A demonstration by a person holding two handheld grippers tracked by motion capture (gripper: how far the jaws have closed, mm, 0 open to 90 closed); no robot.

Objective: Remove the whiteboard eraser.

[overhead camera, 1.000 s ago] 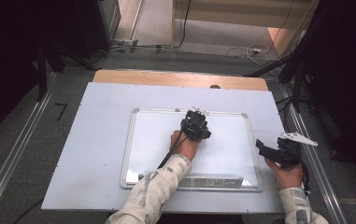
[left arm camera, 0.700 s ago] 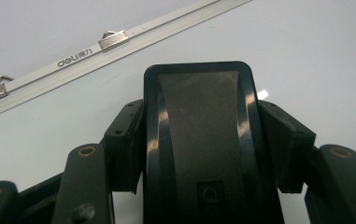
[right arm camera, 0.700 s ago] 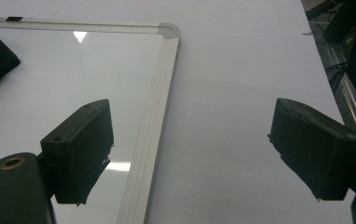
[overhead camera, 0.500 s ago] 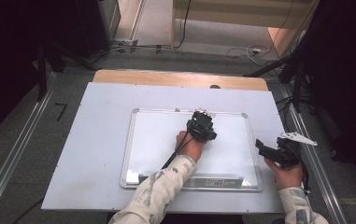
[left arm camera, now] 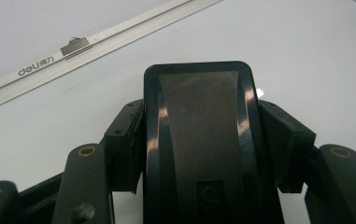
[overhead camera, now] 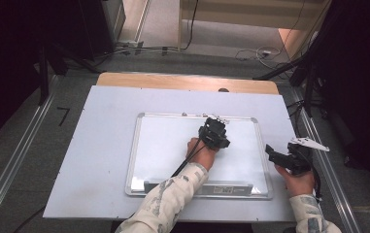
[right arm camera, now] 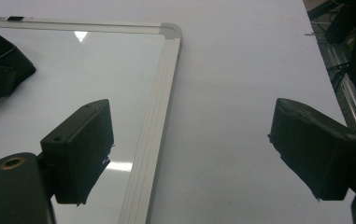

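1. My left gripper (overhead camera: 215, 127) is clamped on the eraser (left arm camera: 199, 140), a black block with a grey felt face; both pads press its sides, and it sits on the whiteboard (overhead camera: 173, 145) near the top frame, right of middle.
2. The board looks clean wherever I can see it; I find no marks near the eraser in the left gripper view, nor on the corner shown in the right gripper view; so I judge the wiping is mostly or wholly done.
3. What may be left: a last pass if faint traces hide under my hand, then setting the eraser down; that is a guess, not something seen.
4. My right gripper (right arm camera: 189, 154) is released, jaws spread wide with nothing between them; it hovers over the table (right arm camera: 241, 70) just off the board's right edge, one pad above the frame (right arm camera: 159, 107).
5. In the high view my right gripper sits well apart from the left, idle beside the board.
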